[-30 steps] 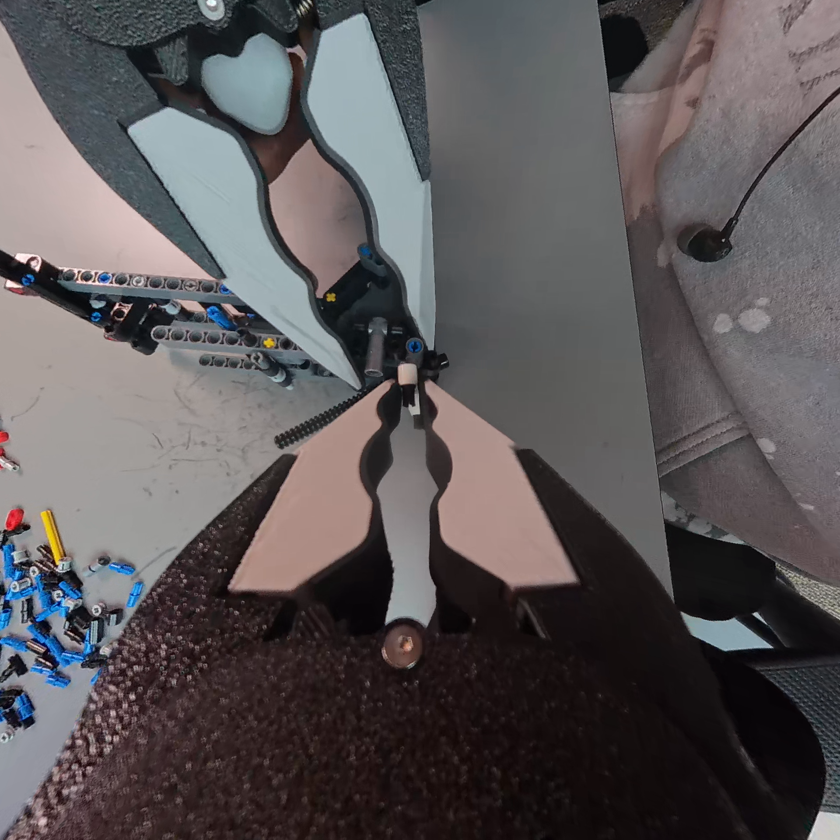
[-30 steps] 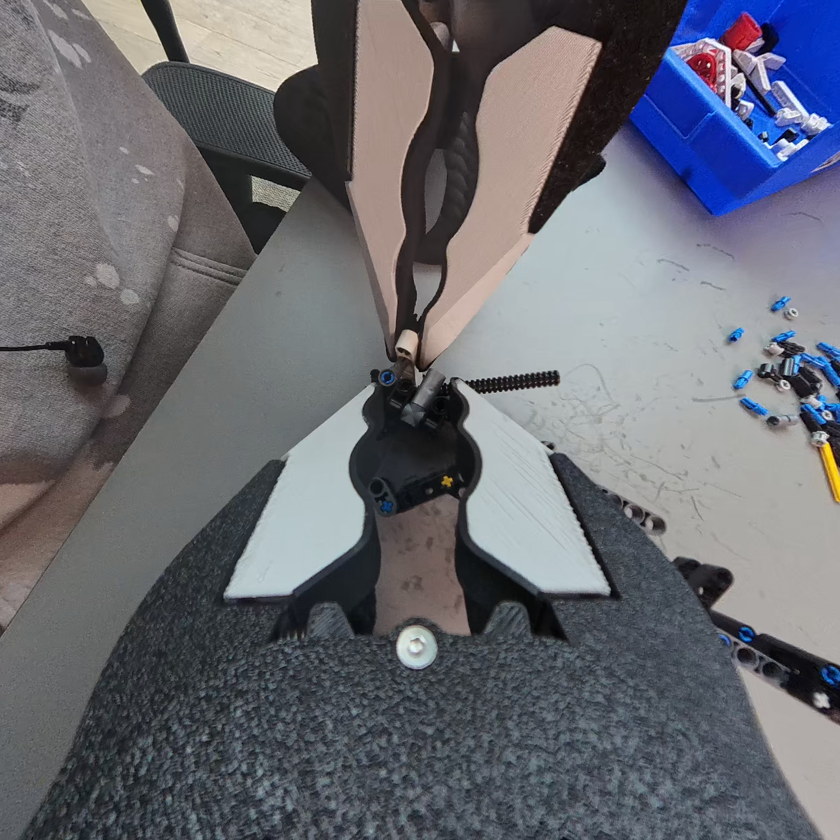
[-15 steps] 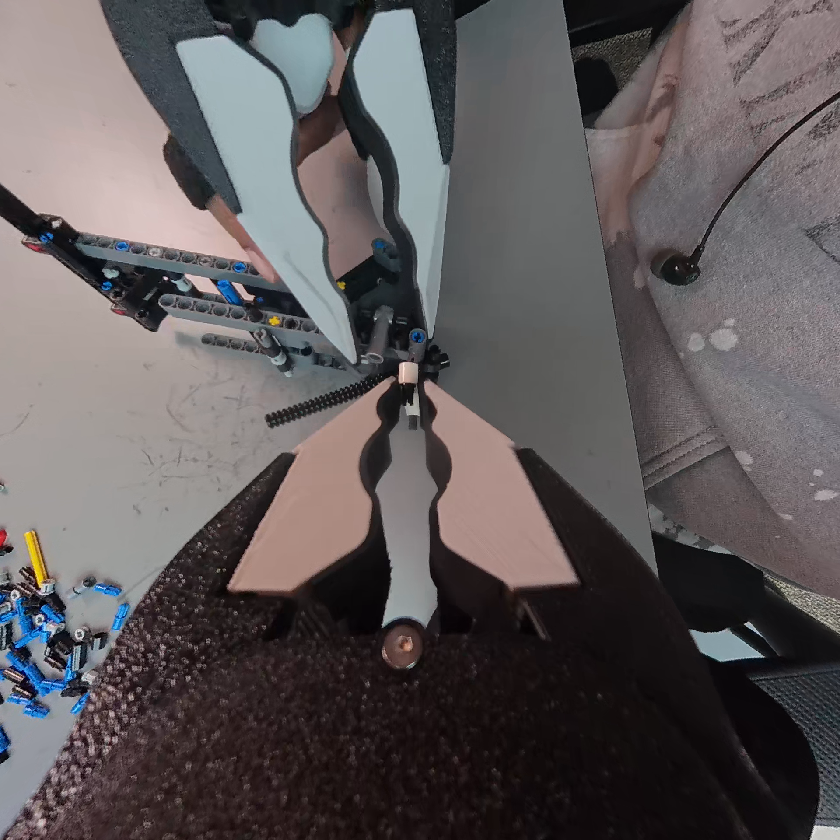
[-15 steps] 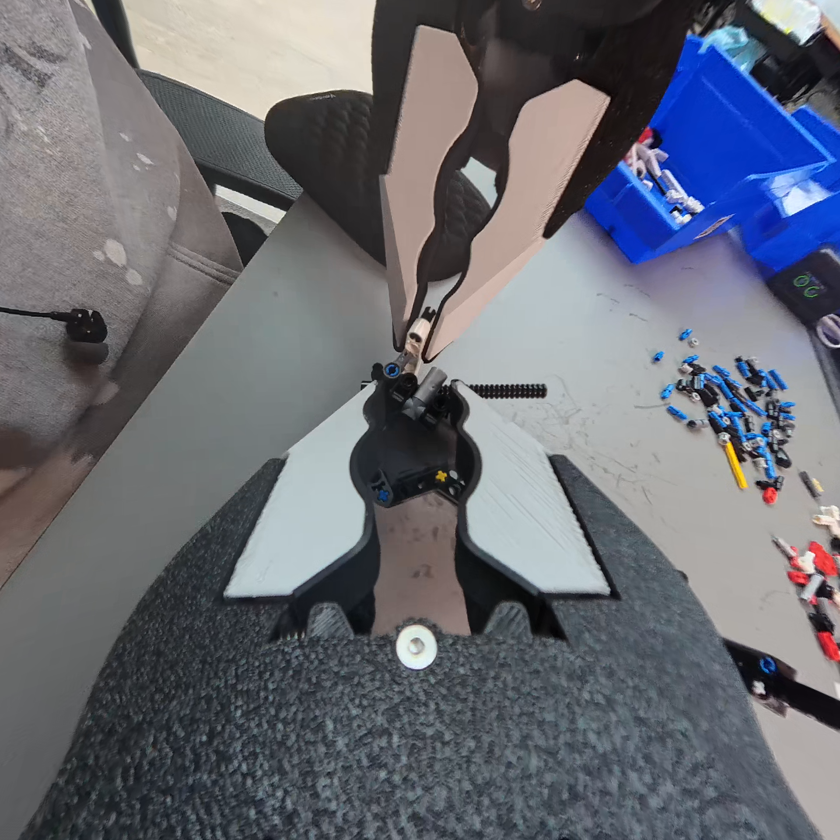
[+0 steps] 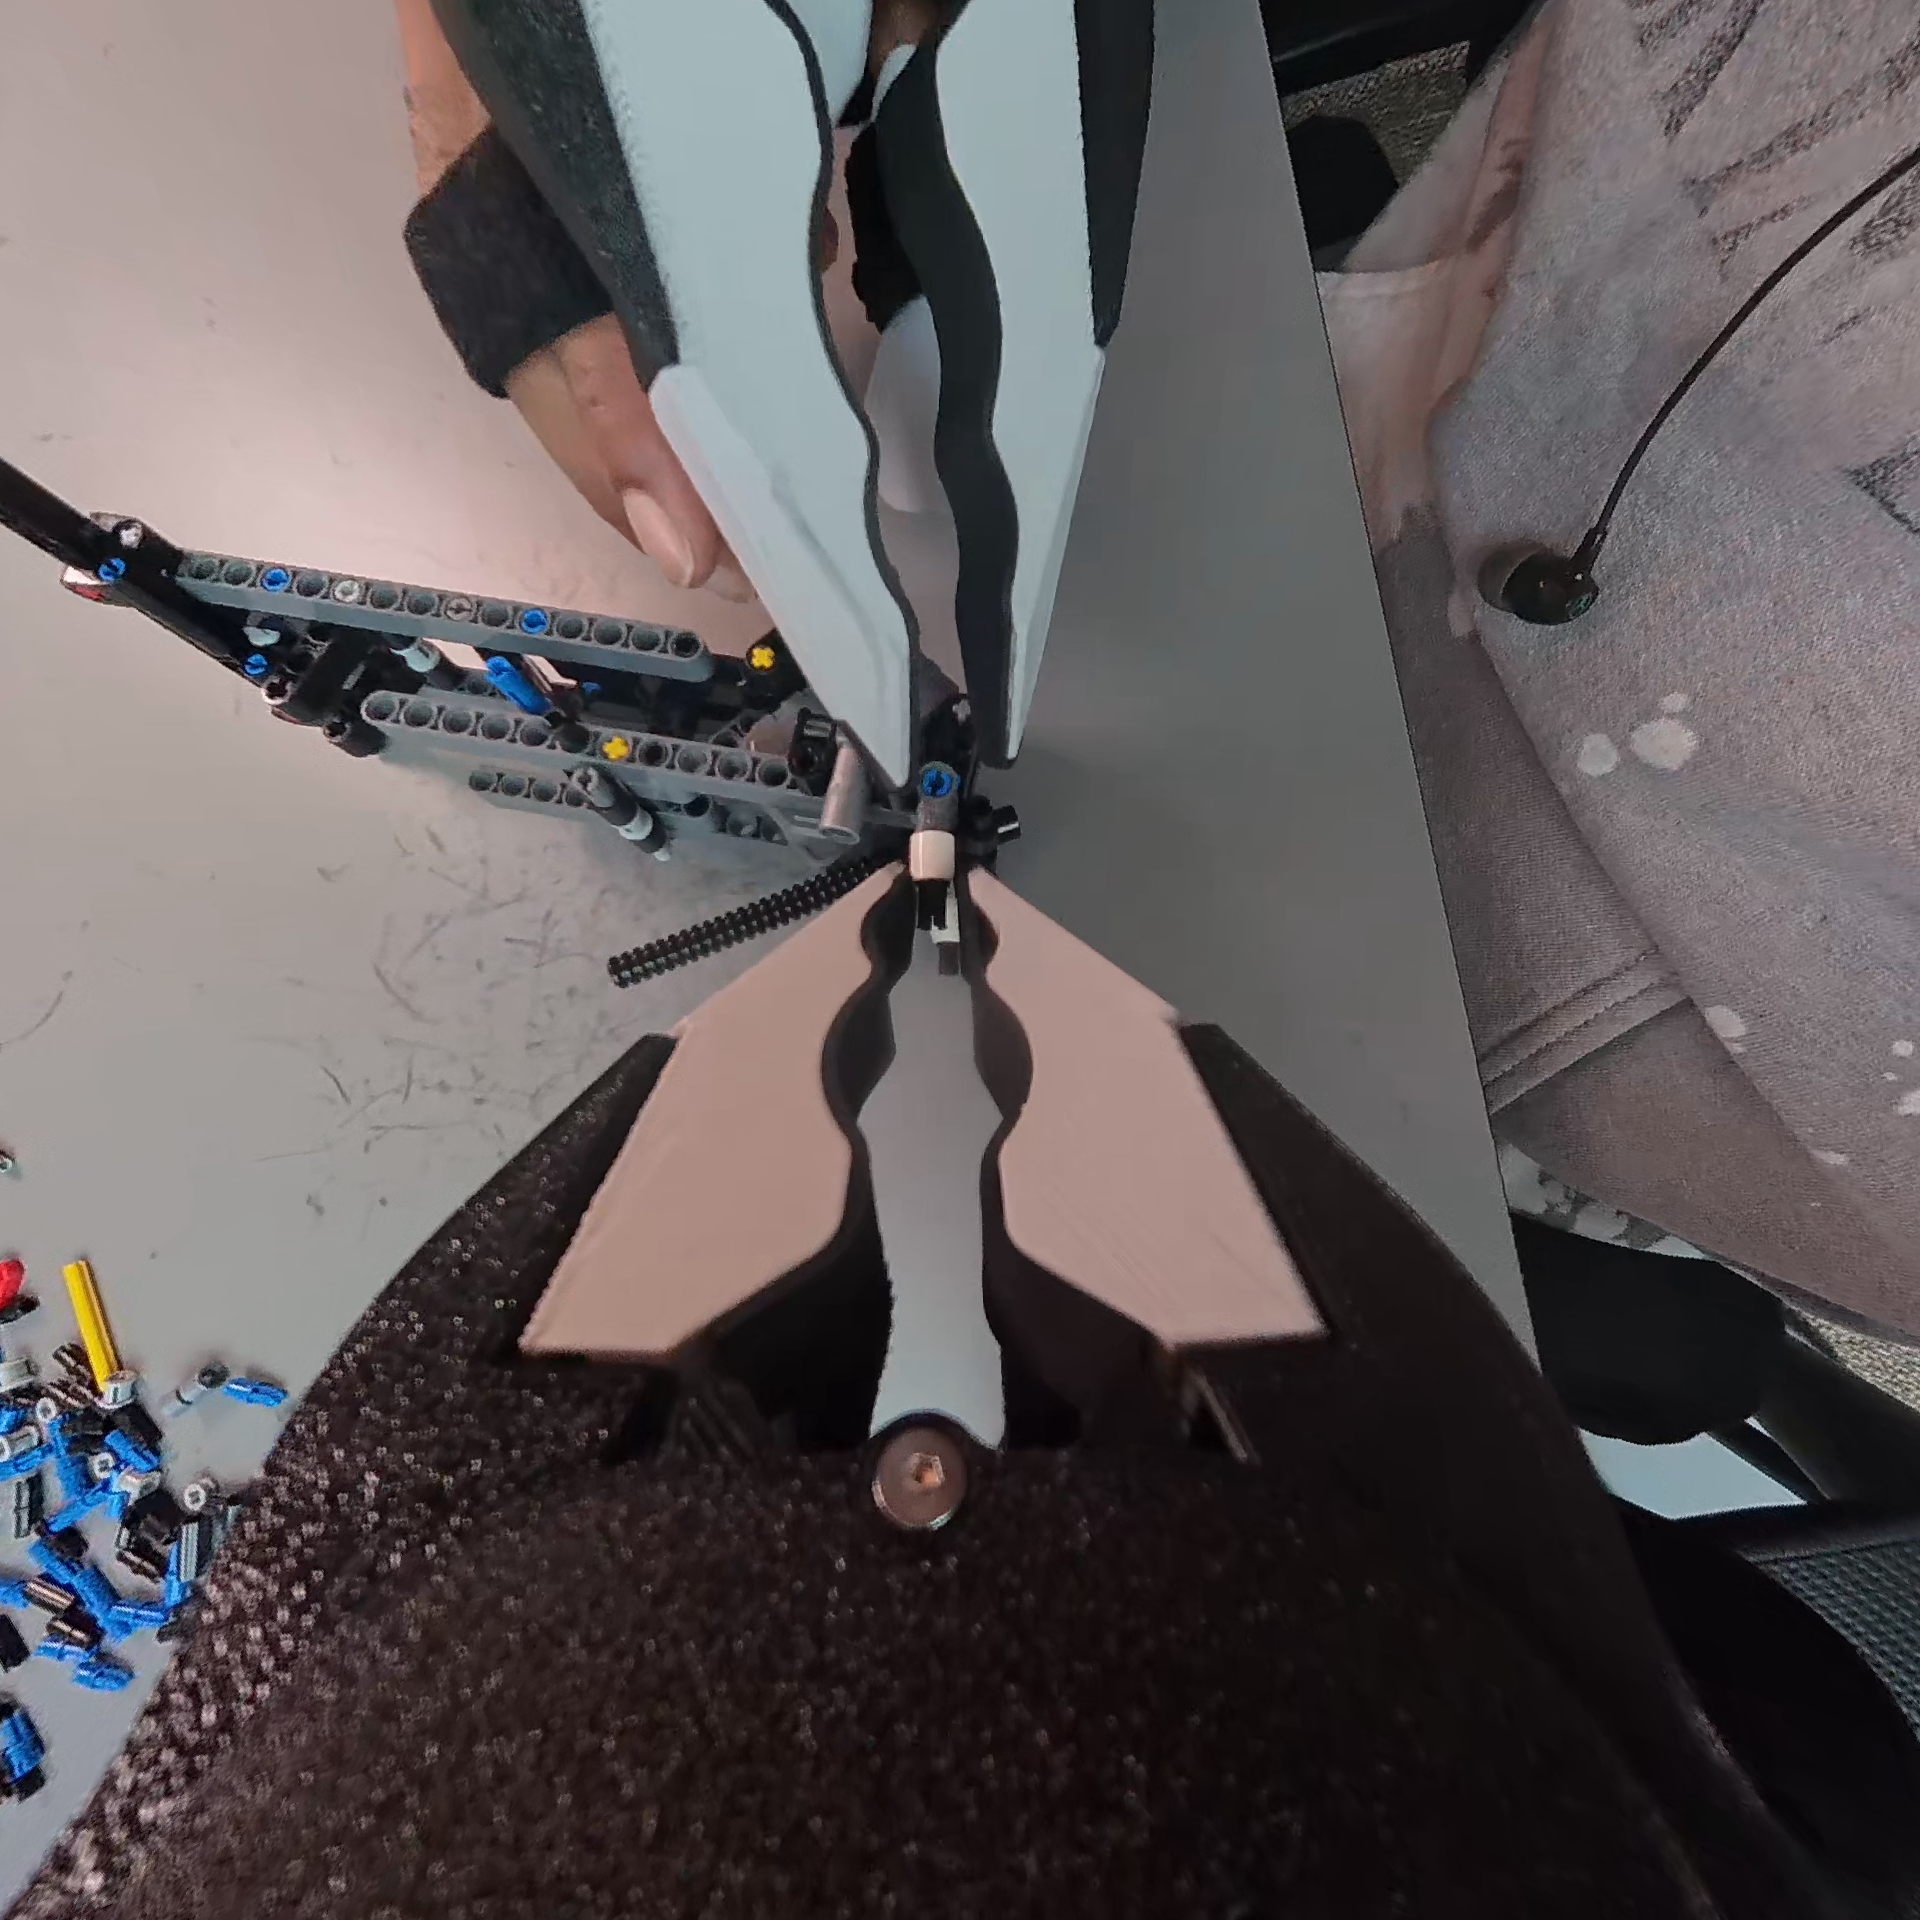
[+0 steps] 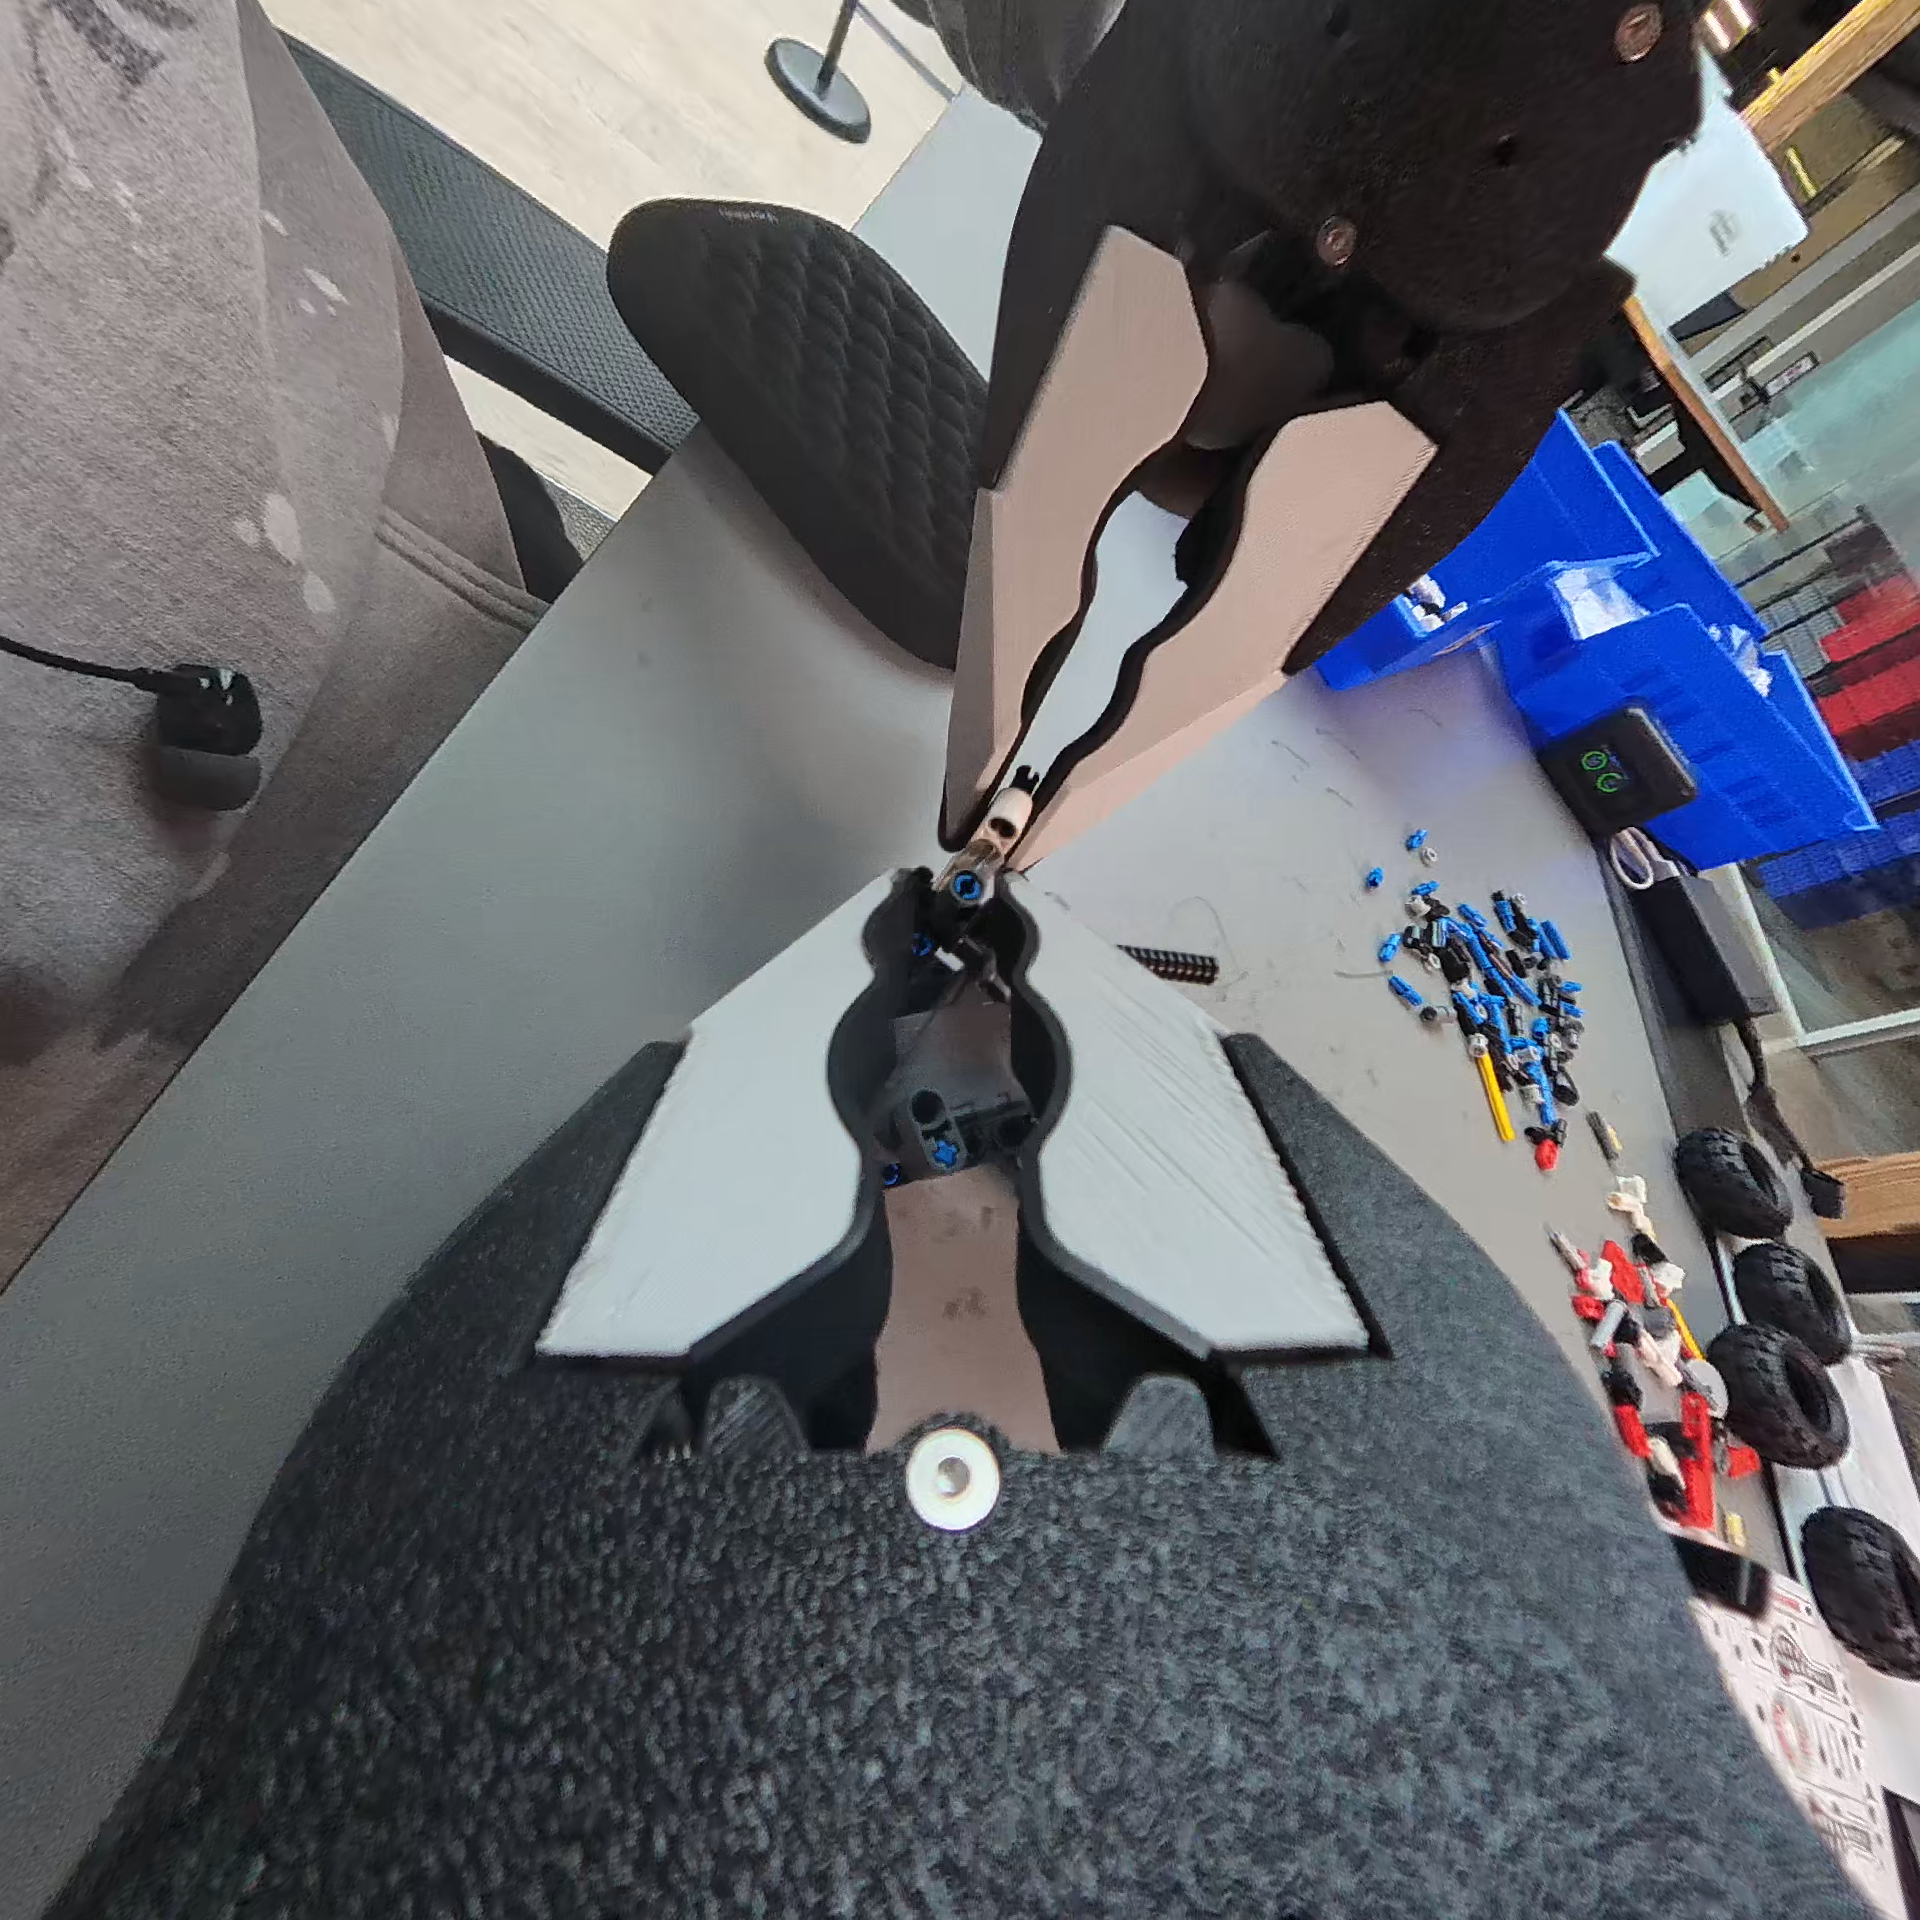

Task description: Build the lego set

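My left gripper [image 5: 935, 883], with pink fingers, is shut on a small tan connector [image 5: 930, 857] on a short black axle. The connector's tip meets the end of the lego assembly [image 5: 520, 717], a frame of long grey beams with black parts, by a blue pin [image 5: 938, 781]. My right gripper [image 6: 961, 894], with light grey fingers, is shut on that end of the assembly [image 6: 951, 1122], held tilted near the table's edge. In the right wrist view the left gripper [image 6: 997, 831] comes down from above with the tan connector [image 6: 1003, 821].
A black spring-like rod [image 5: 727, 925] lies on the grey table [image 5: 260, 987] beside the grippers. A pile of blue and black pins [image 6: 1486, 987], red parts [image 6: 1662, 1351], black tyres [image 6: 1766, 1299] and blue bins [image 6: 1662, 665] lie further off. The table edge [image 5: 1351, 831] is close. Both grippers' tips are close together, under 4 cm apart.
The right gripper has tilted more steeply with the assembly, so its view now looks further across the table. The left gripper stays shut on the tan connector at the assembly's end.
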A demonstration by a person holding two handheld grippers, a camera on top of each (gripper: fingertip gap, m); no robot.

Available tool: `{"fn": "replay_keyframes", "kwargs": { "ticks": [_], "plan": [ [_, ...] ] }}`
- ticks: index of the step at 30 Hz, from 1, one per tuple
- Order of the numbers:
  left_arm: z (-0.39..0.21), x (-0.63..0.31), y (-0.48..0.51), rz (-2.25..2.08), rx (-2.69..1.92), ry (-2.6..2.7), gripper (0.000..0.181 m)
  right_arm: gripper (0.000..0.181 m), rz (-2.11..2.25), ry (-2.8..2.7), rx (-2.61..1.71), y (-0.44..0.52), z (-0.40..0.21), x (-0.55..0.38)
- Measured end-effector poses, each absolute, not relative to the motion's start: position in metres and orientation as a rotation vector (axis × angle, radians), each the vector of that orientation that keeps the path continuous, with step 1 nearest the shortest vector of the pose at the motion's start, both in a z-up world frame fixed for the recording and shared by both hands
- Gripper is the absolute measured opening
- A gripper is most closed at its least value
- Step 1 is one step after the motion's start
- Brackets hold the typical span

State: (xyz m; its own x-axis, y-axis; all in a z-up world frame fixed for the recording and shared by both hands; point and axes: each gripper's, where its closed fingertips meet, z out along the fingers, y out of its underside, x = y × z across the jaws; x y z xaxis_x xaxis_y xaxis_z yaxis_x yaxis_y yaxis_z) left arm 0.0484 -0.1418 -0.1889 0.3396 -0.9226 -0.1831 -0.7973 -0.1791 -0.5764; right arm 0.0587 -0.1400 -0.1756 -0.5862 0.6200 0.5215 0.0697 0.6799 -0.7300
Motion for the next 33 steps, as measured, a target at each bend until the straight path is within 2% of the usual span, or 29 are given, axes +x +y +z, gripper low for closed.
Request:
{"fn": "replay_keyframes", "kwargs": {
  "ticks": [19, 33],
  "plan": [
    [-0.1887, 0.0501, -0.1337, -0.345, -1.966, 1.461, 0.009, 0.009, 0.748, -2.078, -0.483, -0.1336, -0.1779, 0.0542],
    [-0.1890, 0.0532, -0.1355, -0.374, -1.921, 1.559, 0.008, 0.007, 0.840, -2.153, -0.452, -0.1380, -0.1800, 0.0559]
  ]
}}
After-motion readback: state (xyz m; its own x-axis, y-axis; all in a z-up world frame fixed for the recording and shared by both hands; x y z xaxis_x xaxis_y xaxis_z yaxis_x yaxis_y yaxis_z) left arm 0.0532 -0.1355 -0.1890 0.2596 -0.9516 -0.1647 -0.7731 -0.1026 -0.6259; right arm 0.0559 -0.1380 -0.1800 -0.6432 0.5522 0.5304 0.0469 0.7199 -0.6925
